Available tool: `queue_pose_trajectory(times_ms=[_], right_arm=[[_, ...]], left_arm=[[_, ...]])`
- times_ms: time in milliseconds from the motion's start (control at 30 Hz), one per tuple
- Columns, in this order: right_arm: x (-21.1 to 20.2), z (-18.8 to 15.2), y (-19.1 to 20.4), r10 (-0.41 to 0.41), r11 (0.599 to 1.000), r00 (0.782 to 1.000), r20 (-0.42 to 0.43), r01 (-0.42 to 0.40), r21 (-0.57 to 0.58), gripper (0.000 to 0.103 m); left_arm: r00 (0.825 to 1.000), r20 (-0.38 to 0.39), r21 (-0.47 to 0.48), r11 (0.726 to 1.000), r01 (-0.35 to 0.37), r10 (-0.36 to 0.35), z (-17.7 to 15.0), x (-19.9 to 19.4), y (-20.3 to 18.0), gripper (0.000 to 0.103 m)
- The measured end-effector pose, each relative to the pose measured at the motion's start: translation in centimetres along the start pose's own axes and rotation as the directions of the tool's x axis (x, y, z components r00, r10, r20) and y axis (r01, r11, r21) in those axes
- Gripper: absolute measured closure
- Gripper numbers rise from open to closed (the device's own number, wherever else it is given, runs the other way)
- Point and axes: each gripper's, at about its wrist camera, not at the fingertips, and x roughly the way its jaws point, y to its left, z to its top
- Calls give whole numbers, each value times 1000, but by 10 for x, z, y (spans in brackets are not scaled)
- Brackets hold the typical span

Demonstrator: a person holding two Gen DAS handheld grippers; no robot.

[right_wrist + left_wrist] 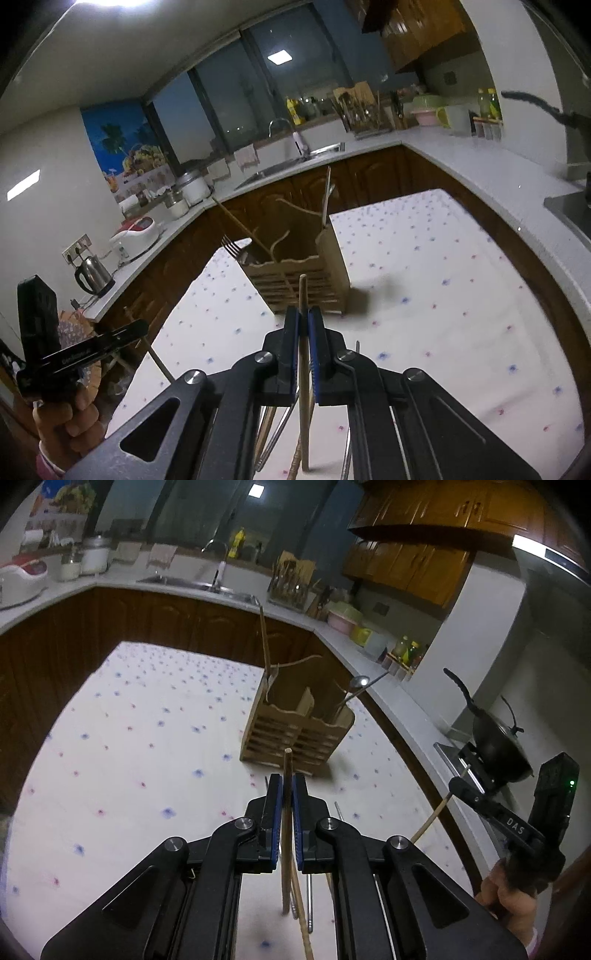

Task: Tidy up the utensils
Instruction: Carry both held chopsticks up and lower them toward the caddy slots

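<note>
My left gripper (287, 781) is shut on a wooden chopstick (287, 760) that pokes up past its blue pads, above the flowered tablecloth (129, 757). Just beyond stands the wooden utensil holder (295, 731), holding a spoon (360, 682) and a tall chopstick (264, 635). My right gripper (303, 314) is shut on a second wooden chopstick (303, 291), in front of the same holder (306, 284), where a fork (231, 245) sticks out. Each gripper also shows in the other's view: right gripper (461, 775), left gripper (138, 330).
Loose metal and wooden utensils (310, 904) (277, 435) lie on the cloth under the grippers. A white counter wraps around the table, with a sink (291, 166), kettle (92, 275) and a black wok (495, 746) on the stove.
</note>
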Motion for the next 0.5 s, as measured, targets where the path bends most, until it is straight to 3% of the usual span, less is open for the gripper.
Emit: queue_pose_trajectory(times_ms=[500], right_arm=[[-16,8,1,9,1000,999,38,-8,-7,98]], left_arm=[[999,52,19,1000,-14,13,1,-13,-5,99]])
